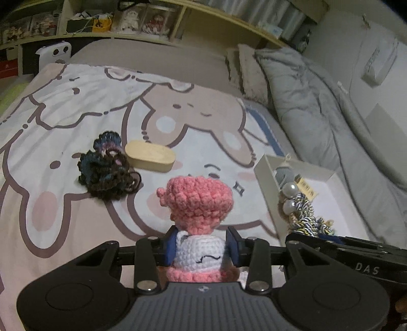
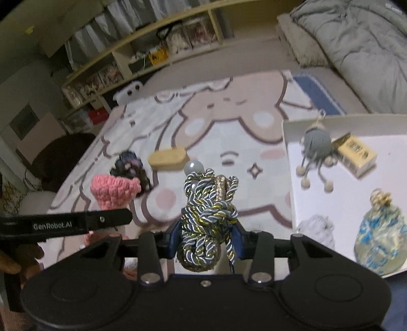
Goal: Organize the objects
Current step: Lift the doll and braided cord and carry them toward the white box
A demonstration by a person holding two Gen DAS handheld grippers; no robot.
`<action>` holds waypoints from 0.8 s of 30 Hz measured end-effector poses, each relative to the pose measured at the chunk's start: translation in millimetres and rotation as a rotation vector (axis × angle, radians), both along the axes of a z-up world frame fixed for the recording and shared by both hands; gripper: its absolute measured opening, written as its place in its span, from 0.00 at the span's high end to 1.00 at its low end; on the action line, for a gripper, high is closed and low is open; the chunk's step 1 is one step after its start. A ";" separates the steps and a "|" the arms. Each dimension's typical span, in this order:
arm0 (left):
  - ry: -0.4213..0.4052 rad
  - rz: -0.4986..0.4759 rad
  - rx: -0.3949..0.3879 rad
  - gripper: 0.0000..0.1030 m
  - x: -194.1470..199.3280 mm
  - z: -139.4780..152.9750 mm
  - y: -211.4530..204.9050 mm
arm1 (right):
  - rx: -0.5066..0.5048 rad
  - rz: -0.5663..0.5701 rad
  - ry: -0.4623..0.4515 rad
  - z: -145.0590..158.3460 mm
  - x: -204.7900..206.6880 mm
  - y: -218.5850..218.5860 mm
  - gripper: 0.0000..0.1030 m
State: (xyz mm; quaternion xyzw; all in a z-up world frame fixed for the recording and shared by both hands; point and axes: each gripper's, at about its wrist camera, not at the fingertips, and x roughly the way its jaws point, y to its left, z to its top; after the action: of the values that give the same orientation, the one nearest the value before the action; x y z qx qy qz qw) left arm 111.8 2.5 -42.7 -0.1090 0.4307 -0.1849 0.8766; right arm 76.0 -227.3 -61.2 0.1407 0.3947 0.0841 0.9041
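My left gripper [image 1: 202, 248] is shut on a pink and white crochet doll [image 1: 197, 201] and holds it above the bed. My right gripper [image 2: 207, 236] is shut on a blue, white and gold braided cord knot [image 2: 207, 216] with pearl beads, held just left of the white tray [image 2: 288, 163]. The knot also shows in the left wrist view [image 1: 302, 208] beside the tray [image 1: 264, 175]. The doll shows in the right wrist view [image 2: 114, 189]. A dark crochet scrunchie [image 1: 108, 168] and a wooden oval box [image 1: 150, 156] lie on the blanket.
The tray holds a grey tassel doll [image 2: 316, 147], a yellow small box [image 2: 356, 155], a blue-patterned pouch [image 2: 379, 234] and a white fluffy item [image 2: 318, 229]. A grey duvet [image 1: 313, 107] lies at the right. Shelves [image 1: 127, 23] run behind the bed.
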 end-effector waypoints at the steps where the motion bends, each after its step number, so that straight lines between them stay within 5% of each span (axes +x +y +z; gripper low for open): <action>1: -0.002 0.005 -0.009 0.60 -0.1 2.2 -0.2 | -0.001 -0.001 -0.008 3.5 -1.1 -2.1 0.59; 12: -0.057 -0.033 -0.075 0.60 -7.5 35.0 -37.4 | -0.013 -0.056 -0.018 23.9 -15.0 -66.3 0.59; 24: -0.084 -0.111 -0.139 0.60 -2.5 49.4 -131.1 | -0.072 -0.171 -0.072 39.8 -38.5 -160.5 0.59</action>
State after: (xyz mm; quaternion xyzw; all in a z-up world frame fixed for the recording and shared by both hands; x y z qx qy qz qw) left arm 109.4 -128.6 6.6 -0.1378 0.3850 -0.2673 0.8726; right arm 37.5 -387.8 -21.4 0.1380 0.3513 -0.0027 0.9260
